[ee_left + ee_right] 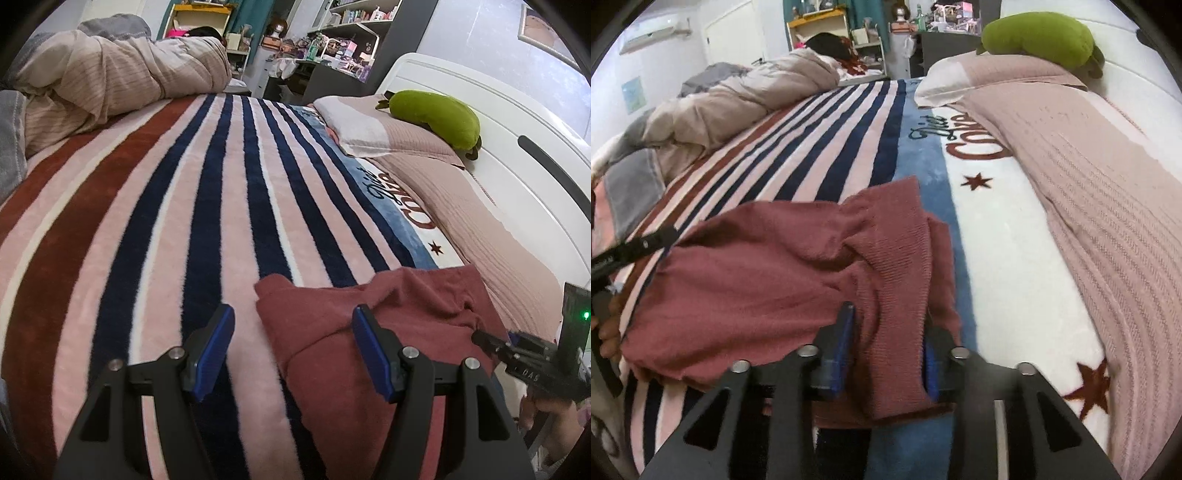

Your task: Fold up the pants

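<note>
Dusty-red knit pants (332,332) lie bunched on the striped blanket (166,221). My left gripper (293,350) is open above the pants' left edge, which lies between its blue fingers (214,350). In the right wrist view the pants (757,277) spread to the left, and a ribbed fold of them runs up between the pads of my right gripper (888,354), which is closed on that fold. The right gripper also shows in the left wrist view (517,350) at the pants' right end. The left gripper shows in the right wrist view (635,247) at the left edge.
A rumpled beige duvet (110,81) lies at the far left of the bed. A pink knit cover (1089,221) and pillows (362,125) with a green plush toy (436,118) lie on the right by the white headboard (498,129). Cluttered shelves (332,37) stand beyond the bed.
</note>
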A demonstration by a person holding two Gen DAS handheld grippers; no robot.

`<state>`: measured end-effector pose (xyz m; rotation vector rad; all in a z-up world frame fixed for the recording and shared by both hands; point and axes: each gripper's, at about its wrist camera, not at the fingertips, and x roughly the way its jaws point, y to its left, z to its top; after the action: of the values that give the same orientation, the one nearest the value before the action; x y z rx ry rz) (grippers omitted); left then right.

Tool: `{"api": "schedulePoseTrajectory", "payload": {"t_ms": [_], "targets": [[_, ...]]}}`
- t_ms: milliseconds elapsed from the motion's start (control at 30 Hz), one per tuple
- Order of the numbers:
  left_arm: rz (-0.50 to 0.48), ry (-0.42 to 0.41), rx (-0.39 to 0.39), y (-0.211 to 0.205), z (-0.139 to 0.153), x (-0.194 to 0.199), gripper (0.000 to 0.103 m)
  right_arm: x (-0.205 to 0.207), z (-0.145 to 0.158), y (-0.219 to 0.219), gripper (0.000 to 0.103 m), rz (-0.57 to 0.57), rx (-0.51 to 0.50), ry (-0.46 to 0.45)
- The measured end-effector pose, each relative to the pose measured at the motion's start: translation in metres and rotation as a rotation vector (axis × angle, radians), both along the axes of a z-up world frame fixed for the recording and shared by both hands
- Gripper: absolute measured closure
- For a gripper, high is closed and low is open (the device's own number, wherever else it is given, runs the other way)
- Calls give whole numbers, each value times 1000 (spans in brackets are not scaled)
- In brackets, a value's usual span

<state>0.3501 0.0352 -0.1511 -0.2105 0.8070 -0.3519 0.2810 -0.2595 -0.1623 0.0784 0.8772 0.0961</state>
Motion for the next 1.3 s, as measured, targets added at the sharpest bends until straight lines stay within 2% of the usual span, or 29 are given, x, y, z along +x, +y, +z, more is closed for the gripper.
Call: {"api": "schedulePoseTrajectory", "payload": {"t_ms": [67, 133, 233, 333, 467, 500, 600, 633, 700, 767, 900, 967, 1067, 1200, 1300], "targets": [[-13, 14, -9, -2, -3, -1, 40, -2, 8, -8, 41, -51, -10, -38], [-23, 35, -18, -2, -9, -4, 40, -2, 10, -16, 42, -75, 3, -45], [-20, 80, -29, 0, -21, -9, 39, 3, -3, -30, 42, -86, 87, 17], [-16, 84, -3, -4, -25, -13, 39, 7, -20, -37, 42, -67, 167, 72], [-34, 89, 0, -8, -28, -15, 40, 8, -28, -42, 41, -49, 223, 68], [-39, 92, -2, -8, -30, -15, 41, 10, -29, -42, 41, -49, 230, 68], [-58, 102, -8, -10, -32, -15, 54, 9, -31, -43, 42, -44, 258, 66], [-68, 103, -12, -11, -33, -16, 62, 10, -32, -43, 43, -41, 272, 66], [-79, 96, -4, -14, -32, -17, 66, 12, -33, -44, 53, -25, 317, 72], [-87, 84, 10, -16, -31, -19, 73, 12, -33, -43, 58, -17, 333, 77], [-93, 59, 21, -18, -27, -22, 83, 8, -26, -33, 85, 23, 267, 49], [-90, 41, 11, -16, -24, -22, 88, 6, -21, -29, 88, 35, 236, 30], [-88, 13, 0, -14, -18, -24, 89, 2, -9, -22, 89, 44, 204, -9], [-87, -11, -22, -10, -10, -27, 89, -6, 5, -21, 90, 43, 211, -43], [-78, -60, -21, -10, 4, -36, 90, -14, 15, -19, 90, 51, 214, -67]]}}
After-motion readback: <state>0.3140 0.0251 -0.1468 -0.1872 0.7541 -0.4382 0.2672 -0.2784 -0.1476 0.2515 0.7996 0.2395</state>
